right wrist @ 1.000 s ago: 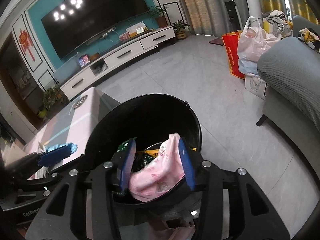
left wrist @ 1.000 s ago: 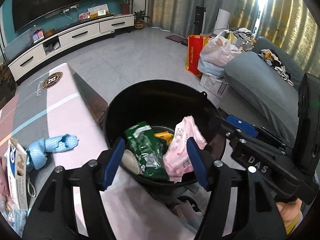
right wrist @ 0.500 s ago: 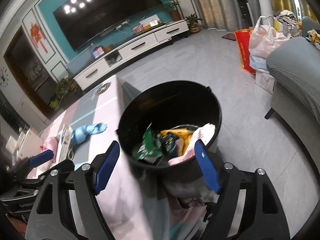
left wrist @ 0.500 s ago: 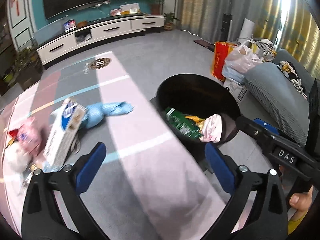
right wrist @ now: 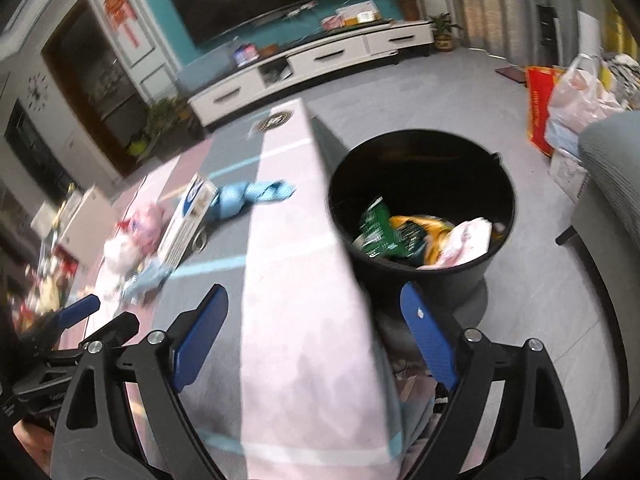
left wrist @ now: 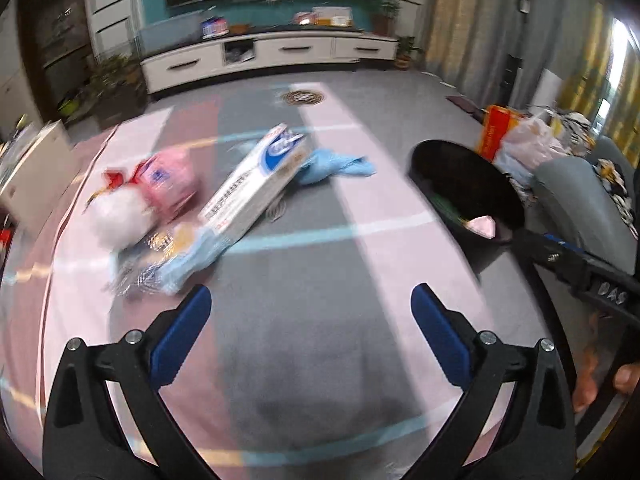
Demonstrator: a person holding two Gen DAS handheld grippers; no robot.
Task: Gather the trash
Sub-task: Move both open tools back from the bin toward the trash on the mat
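Left gripper (left wrist: 311, 312) first — its blue fingers (left wrist: 182, 334) stand spread as wide as they go, nothing between them, only the pink-and-grey striped cloth of the desk (left wrist: 304, 360) below. Right gripper (right wrist: 314, 314) next: its jaws are opening, the fingers (right wrist: 428, 340) empty, straddling the desk's near corner beside the bin.

Take the black bin (right wrist: 496, 184) as the landmark. It stands on the grey floor, hard against the desk's side edge. Inside it lie a green wrapper (right wrist: 374, 230), a yellow packet (right wrist: 420, 232) and a pale pink wrapper (right wrist: 466, 242), bunched toward the near wall.

Away from the bin, out on the desk, the rest of the trash sits in a loose cluster. Nearest the bin is a crumpled light-blue cloth (left wrist: 334, 166). Touching it on the far side from the bin is a long white-and-blue carton (left wrist: 256, 182), lying flat and angled. Beyond the carton — further still from the bin — are a pink packet (left wrist: 170, 178) and a white crumpled wad (left wrist: 118, 214), touching each other. A pale blue wrapper (left wrist: 192, 260) pokes out from under the carton's near end, closest to the left fingers. All of this is smeared by blur, so labels are unreadable.

On the bin's other side, a red bag (right wrist: 540, 108) and full plastic bags (right wrist: 580, 96) rest on the floor by a grey sofa (right wrist: 612, 184).
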